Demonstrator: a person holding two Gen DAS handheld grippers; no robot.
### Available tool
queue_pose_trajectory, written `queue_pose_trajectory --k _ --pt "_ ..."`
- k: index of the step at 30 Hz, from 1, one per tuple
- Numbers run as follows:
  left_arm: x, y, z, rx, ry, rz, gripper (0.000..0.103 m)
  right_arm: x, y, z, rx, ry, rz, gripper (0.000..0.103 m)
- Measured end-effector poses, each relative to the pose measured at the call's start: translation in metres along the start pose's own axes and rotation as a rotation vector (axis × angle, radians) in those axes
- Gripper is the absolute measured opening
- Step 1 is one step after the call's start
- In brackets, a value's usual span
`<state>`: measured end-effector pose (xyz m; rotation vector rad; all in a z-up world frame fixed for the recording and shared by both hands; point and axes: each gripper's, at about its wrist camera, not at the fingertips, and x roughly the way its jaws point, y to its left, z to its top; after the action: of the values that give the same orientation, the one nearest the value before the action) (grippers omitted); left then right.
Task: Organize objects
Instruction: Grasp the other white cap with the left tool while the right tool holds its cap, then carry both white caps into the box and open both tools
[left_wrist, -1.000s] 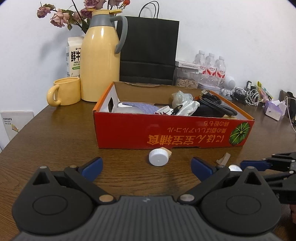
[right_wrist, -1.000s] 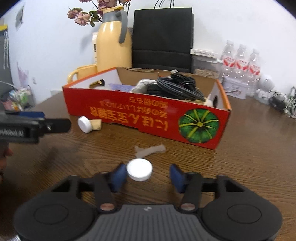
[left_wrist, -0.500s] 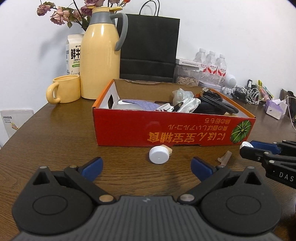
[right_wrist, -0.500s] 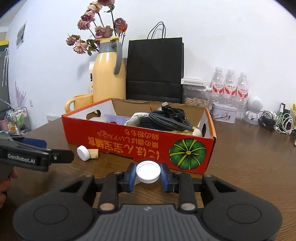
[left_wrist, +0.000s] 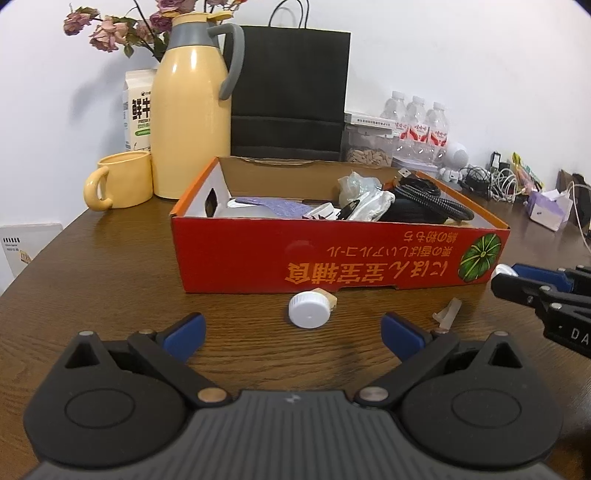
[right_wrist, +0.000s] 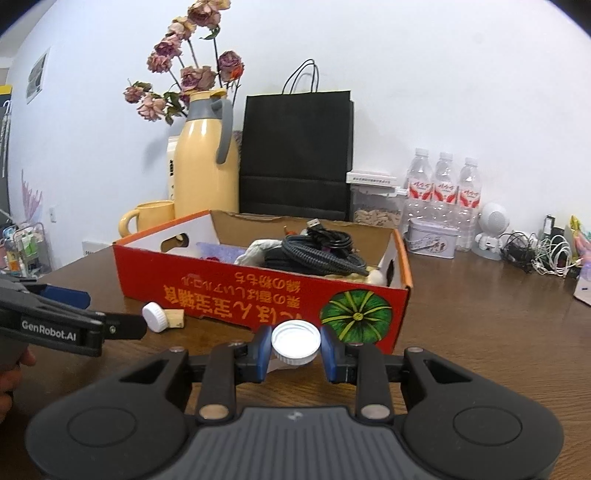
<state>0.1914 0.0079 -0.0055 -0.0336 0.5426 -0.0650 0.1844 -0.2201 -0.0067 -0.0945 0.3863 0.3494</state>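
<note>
Right gripper clamped on white cap, raised before red box for dropping in; left gripper wide, empty.

Glossy wood table — matt cardboard box, ribbed plastic cap.

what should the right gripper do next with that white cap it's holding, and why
Probably carry it forward over the red box and let go there. The right gripper is shut on the white cap, raised off the table, and the open-topped box just ahead already holds cables and other bits.
</note>
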Motion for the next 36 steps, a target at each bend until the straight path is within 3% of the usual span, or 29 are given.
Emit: queue_pose_trajectory --k 9,14,17,19,20,36 --pt "0.016 -0.01 0.007 0.023 0.016 0.015 0.103 -0.005 -0.005 0.0 0.01 -0.022 -0.001 0.027" --pt "0.024 -0.011 0.011 0.022 0.026 0.005 0.092 -0.007 -0.004 0.0 0.005 -0.032 0.01 0.027" --pt "0.031 -0.01 0.014 0.011 0.038 0.001 0.072 -0.007 -0.004 0.0 0.002 -0.032 0.012 0.027" --pt "0.033 -0.009 0.014 0.001 0.05 -0.008 0.04 -0.007 -0.004 0.001 0.001 -0.032 0.013 0.027" --pt "0.034 -0.008 0.013 -0.004 0.055 -0.019 0.03 -0.007 -0.004 0.001 0.001 -0.031 0.012 0.027" --pt "0.001 -0.005 0.009 -0.021 -0.082 0.012 0.03 -0.006 -0.004 -0.001 -0.002 -0.025 0.01 0.027"
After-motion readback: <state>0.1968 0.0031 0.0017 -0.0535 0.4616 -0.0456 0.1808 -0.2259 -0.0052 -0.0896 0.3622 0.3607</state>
